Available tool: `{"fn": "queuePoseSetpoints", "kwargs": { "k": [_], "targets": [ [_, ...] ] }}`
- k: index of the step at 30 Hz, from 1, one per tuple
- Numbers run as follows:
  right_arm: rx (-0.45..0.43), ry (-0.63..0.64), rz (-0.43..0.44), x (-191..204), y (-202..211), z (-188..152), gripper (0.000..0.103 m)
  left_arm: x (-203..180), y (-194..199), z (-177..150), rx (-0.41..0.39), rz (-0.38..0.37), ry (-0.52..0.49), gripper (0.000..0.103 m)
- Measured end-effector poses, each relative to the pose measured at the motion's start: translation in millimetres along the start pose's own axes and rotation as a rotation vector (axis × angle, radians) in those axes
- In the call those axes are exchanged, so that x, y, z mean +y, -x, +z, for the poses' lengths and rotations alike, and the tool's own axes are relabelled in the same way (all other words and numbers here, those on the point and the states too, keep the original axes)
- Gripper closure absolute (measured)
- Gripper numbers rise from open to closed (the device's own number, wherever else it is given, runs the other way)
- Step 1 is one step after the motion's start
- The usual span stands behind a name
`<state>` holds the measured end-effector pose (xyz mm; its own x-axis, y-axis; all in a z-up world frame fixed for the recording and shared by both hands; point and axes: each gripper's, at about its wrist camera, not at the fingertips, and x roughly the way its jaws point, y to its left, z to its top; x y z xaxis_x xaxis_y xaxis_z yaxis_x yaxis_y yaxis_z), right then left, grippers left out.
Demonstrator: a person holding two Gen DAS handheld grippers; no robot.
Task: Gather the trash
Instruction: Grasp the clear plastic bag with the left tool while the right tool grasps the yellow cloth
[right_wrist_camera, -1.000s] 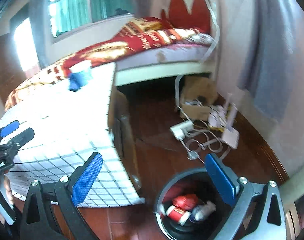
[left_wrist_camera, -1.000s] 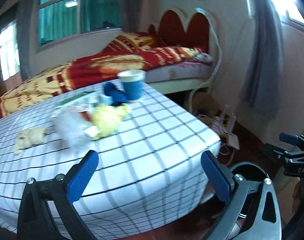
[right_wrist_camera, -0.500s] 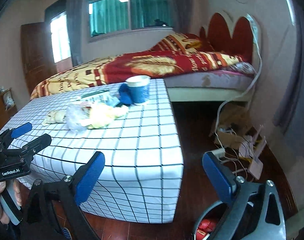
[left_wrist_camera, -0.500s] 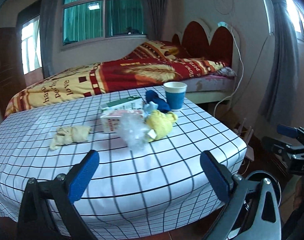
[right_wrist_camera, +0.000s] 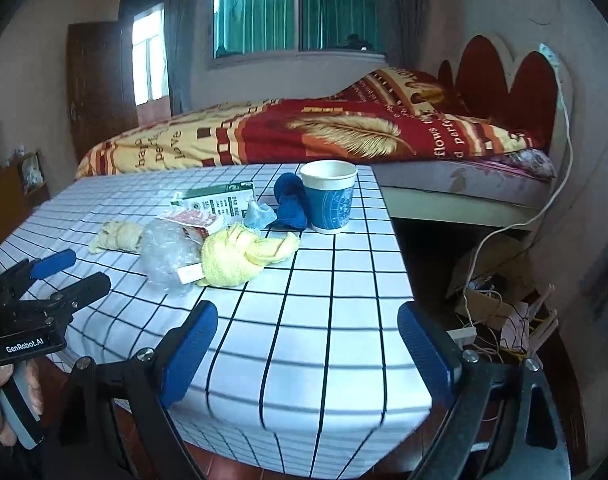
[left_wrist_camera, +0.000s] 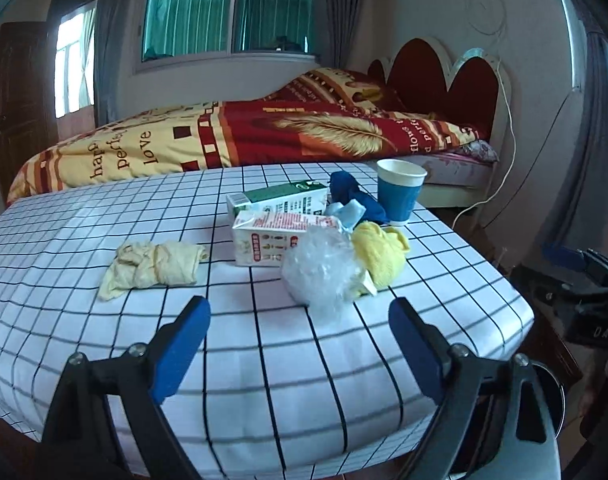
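- tablecloth (left_wrist_camera: 84, 236): white with a black grid
- cup (left_wrist_camera: 400, 192): blue, white rim
- rag (left_wrist_camera: 380, 256): yellow
- cloth (left_wrist_camera: 156, 266): pale cream
- carton (left_wrist_camera: 280, 198): green and white
- second carton (left_wrist_camera: 264, 236): red and white
- blanket (left_wrist_camera: 264, 136): red and yellow, feather print
- gripper pads (left_wrist_camera: 182, 338): blue

bed (left_wrist_camera: 264, 136) behind bench far edge | red heart headboard (left_wrist_camera: 444, 76) at wall | window (right_wrist_camera: 296, 8) above | cables (right_wrist_camera: 500, 320) on floor

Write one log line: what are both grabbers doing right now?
left gripper: closing, empty | right gripper: closing, empty | crumpled clear plastic bag, yellow cloth: on checked tablecloth
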<state>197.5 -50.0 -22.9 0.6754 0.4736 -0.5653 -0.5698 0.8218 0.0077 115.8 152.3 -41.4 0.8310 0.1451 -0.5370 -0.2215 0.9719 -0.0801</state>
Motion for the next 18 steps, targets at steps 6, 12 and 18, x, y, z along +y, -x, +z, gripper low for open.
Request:
{"fn": "queuePoseSetpoints", "kwargs": {
  "k": [6, 12, 18],
  "targets": [
    [0.033, 0.031, 0.007, 1, -32, 10, 0.01, 2, -31, 12, 0.029, -0.085, 0.035, 0.023],
    [0.058, 0.048, 0.029, 7, -54, 16, 0.011, 6, -69, 15, 0.107, -0.175, 0.098, 0.043],
    [0.078, 0.074, 0.076, 25, -72, 20, 0.012, 22, -57, 14, 0.085, -0.207, 0.116, 0.075]
  ]
}}
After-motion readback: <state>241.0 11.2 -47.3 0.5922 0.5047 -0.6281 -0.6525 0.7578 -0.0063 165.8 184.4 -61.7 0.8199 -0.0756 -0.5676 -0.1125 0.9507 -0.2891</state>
